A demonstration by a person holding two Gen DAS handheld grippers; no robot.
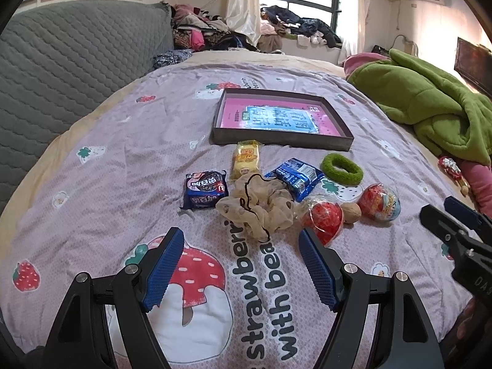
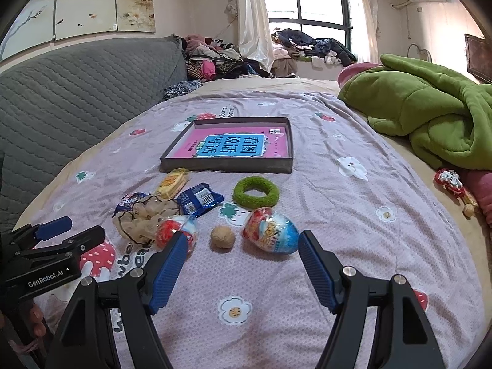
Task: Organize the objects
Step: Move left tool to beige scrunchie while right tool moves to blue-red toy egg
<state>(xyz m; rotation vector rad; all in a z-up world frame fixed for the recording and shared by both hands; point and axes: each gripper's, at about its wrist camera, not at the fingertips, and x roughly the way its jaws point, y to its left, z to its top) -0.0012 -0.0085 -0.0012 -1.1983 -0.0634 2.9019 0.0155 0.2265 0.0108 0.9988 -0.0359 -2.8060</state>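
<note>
Left tongs (image 1: pixel 241 240): spread wide, empty; beige scrunchie (image 1: pixel 256 207) lies just ahead, between the tips.
Right tongs (image 2: pixel 243 244): spread wide, empty; walnut (image 2: pixel 223 237) straight ahead, foil egg (image 2: pixel 270 235) beside it.
Tray (image 2: pixel 227 164): well beyond both.
Nearer hand: left for the scrunchie, right for the egg.

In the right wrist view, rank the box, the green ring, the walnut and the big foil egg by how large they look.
1. Box
2. Foil egg and green ring: look alike, and the egg sits nearer the camera, so unranked.
3. Walnut
</note>
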